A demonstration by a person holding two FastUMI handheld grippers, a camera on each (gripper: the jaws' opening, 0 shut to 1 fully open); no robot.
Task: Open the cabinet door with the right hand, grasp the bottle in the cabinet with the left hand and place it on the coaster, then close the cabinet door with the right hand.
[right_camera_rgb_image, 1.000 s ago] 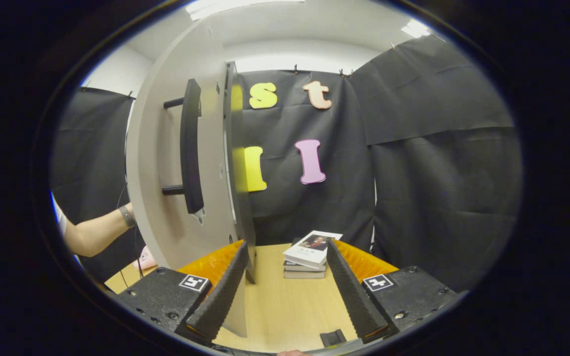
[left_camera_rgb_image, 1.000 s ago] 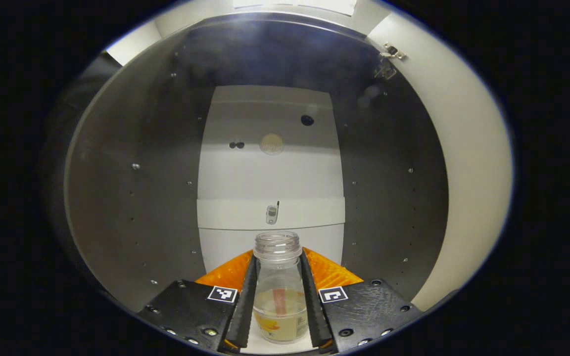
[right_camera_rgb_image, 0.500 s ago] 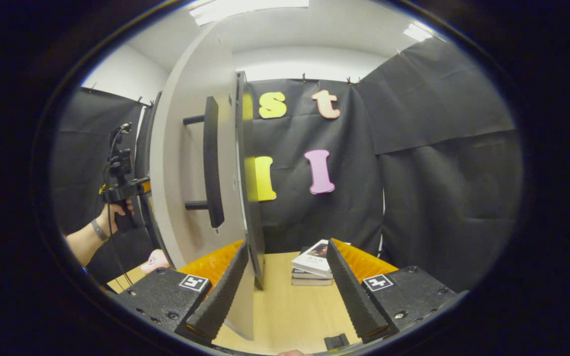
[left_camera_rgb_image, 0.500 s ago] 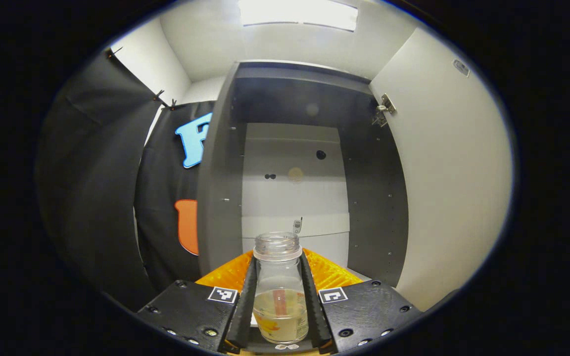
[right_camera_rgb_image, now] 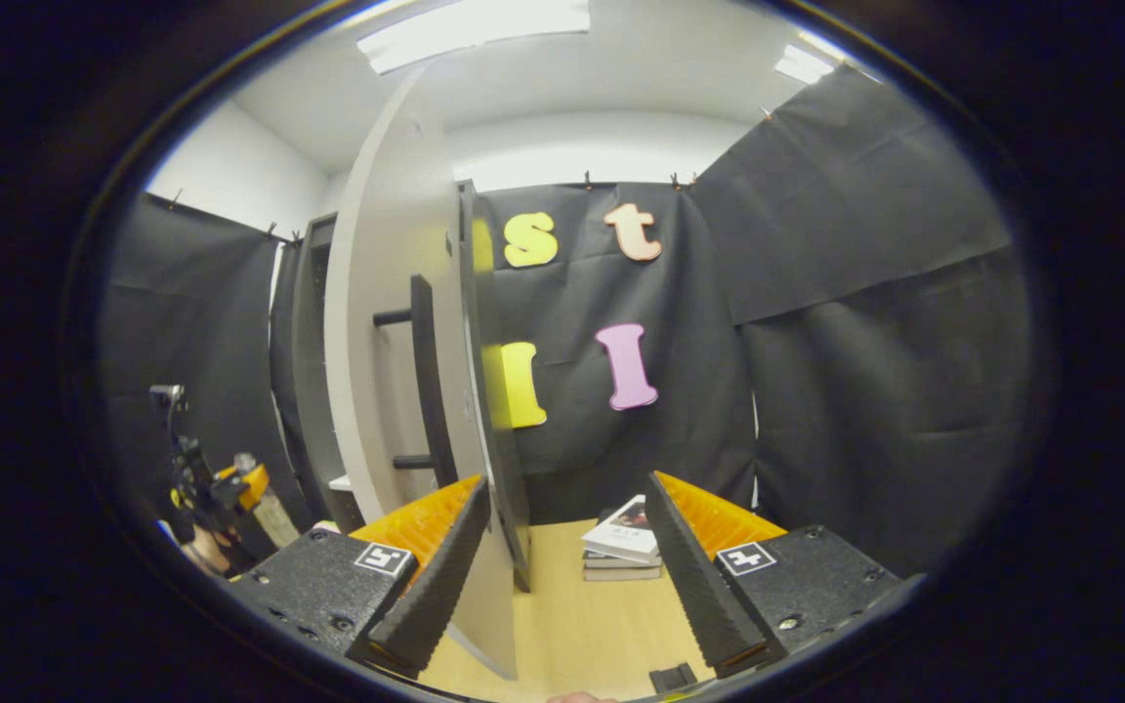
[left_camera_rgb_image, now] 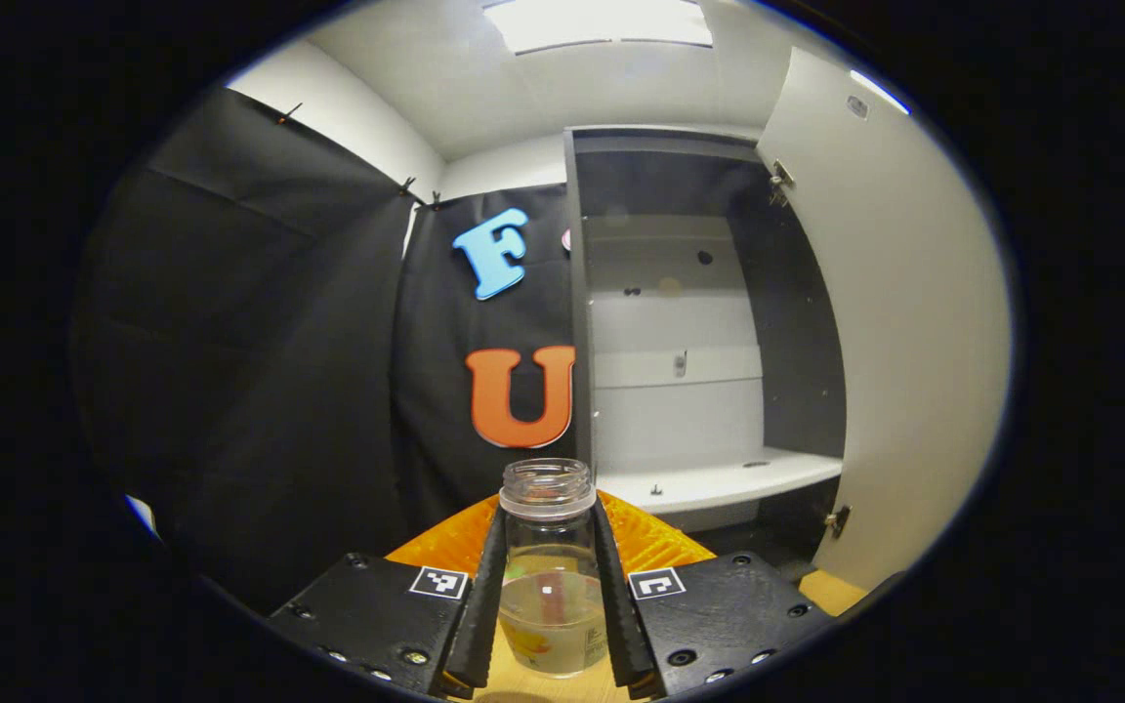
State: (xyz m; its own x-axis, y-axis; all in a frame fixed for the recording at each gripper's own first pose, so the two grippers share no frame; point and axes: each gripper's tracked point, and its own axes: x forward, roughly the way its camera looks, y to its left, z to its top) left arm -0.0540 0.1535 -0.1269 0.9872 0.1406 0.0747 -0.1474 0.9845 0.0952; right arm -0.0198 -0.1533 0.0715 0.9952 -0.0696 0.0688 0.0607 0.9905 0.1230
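Left gripper [left_camera_rgb_image: 550, 596] nearest in left gripper view: jaws clamped on bottle [left_camera_rgb_image: 549, 576], one finger pressing each side of body, below neck. Bottle upright, capless, clear, shallow pale liquid at bottom with label low on wall. Held out in front of cabinet [left_camera_rgb_image: 680, 322], clear of the shelf [left_camera_rgb_image: 719, 480]. Likely light, rigid, smooth-walled so slip-prone; open mouth means spill risk if tilted. Grip at mid-body looks sound; best kept vertical, set down gently. Glass or plastic: cannot tell. Sliver of worktop [left_camera_rgb_image: 821, 591] low right. Farther back: cabinet interior dark-walled, pale back panel, cabinet door [left_camera_rgb_image: 899, 322] swung open at right on hinges.

Right gripper [right_camera_rgb_image: 562, 576] nearest in right gripper view: jaws wide apart, holding nothing; bottom edge of open door passes just in front of left finger, contact not clear. Beyond: wooden worktop [right_camera_rgb_image: 572, 625], stack of books [right_camera_rgb_image: 626, 542] near back. Door handle [right_camera_rgb_image: 423, 381] dark vertical bar on door's outer face, well up from jaws. Left gripper with bottle small at far left [right_camera_rgb_image: 230, 488]. Coaster not located.

Judged stage: bottle out, carry toward coaster pending; door closing still to do.
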